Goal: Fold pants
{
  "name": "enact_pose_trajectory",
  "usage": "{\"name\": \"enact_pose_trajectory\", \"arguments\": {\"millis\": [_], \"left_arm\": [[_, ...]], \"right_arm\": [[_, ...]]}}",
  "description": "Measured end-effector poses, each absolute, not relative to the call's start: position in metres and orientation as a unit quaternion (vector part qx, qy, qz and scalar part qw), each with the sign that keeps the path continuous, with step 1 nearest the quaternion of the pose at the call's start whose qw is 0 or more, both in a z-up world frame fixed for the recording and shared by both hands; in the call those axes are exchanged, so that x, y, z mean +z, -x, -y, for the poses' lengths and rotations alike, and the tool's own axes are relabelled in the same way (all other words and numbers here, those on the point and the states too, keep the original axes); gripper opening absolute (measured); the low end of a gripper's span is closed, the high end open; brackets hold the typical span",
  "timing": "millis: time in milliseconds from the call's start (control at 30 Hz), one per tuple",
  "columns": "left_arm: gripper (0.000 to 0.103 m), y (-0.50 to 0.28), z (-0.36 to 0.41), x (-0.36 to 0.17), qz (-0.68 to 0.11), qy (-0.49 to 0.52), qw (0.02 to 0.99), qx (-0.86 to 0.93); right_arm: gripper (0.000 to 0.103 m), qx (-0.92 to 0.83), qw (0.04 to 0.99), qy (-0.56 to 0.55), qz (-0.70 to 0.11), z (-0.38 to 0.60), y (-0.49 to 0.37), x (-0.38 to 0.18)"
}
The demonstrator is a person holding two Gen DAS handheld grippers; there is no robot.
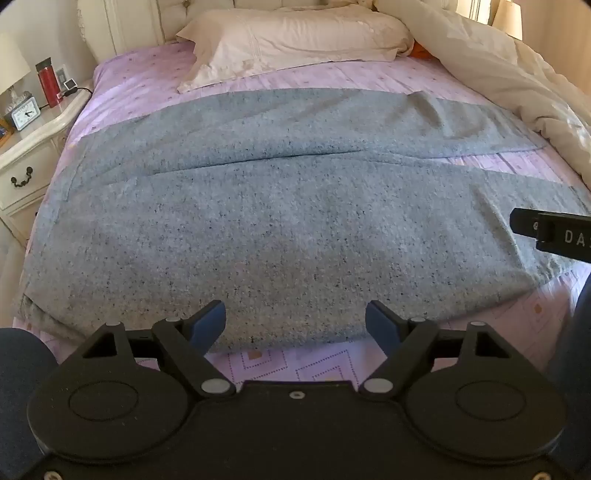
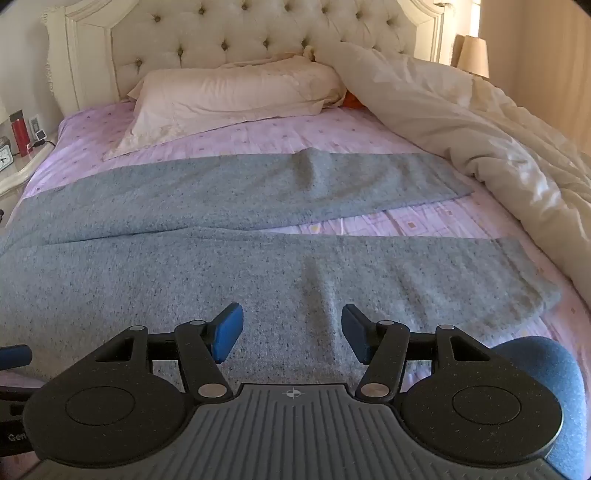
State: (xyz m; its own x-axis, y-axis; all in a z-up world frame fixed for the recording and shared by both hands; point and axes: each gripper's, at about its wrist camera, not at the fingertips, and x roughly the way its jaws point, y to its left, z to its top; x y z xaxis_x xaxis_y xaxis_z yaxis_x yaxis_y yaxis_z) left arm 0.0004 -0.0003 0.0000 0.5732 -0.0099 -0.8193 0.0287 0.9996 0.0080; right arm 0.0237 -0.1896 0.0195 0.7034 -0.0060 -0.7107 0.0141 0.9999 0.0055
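Grey speckled pants (image 1: 258, 221) lie flat across the lilac bed sheet (image 1: 140, 85), waist at the left, both legs stretching right with a gap between them near the hems. My left gripper (image 1: 295, 321) hovers open over the near edge of the near leg, nothing between its blue pads. In the right wrist view the same pants (image 2: 221, 266) spread below my right gripper (image 2: 292, 332), which is open above the near leg's middle, its pads clear of the cloth. The right gripper's black body (image 1: 554, 232) shows at the right edge of the left wrist view.
A cream pillow (image 2: 229, 99) lies at the head of the bed and a bunched cream duvet (image 2: 480, 140) covers the right side. A white nightstand (image 1: 26, 147) at the left holds a red bottle (image 1: 48, 81) and a clock (image 1: 24, 114). A tufted headboard (image 2: 258, 33) stands behind.
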Motion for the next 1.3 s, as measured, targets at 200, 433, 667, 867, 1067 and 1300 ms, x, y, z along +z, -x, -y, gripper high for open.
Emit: {"name": "enact_pose_trajectory", "arguments": {"millis": [200,433,667,867,1067,1300], "left_arm": [[0.082,-0.0023,0.0037,-0.0033,-0.459,-0.021,0.888,-0.02],[0.082,0.0005,0.0035,-0.0016,-0.457,-0.013,0.889,-0.016],[0.082,0.0013,0.0013,-0.0018,-0.458,-0.009,0.889,-0.018],[0.082,0.0016,0.001,-0.0018,-0.458,-0.009,0.889,-0.018],[0.082,0.0018,0.0012,-0.0019,-0.458,-0.009,0.889,-0.018],[0.082,0.0017,0.0006,-0.002,-0.458,-0.009,0.889,-0.018]], "right_arm": [[0.058,-0.008,0.922,0.003,-0.387,0.1884,-0.0247,0.0184],[0.058,-0.007,0.922,0.003,-0.387,0.1889,-0.023,0.017],[0.058,-0.006,0.922,0.003,-0.386,0.1893,-0.0231,0.0168],[0.058,-0.006,0.922,0.003,-0.387,0.19,-0.0231,0.0167],[0.058,-0.006,0.922,0.003,-0.387,0.1897,-0.0232,0.0166],[0.058,-0.007,0.922,0.006,-0.388,0.1901,-0.0228,0.0164]]}}
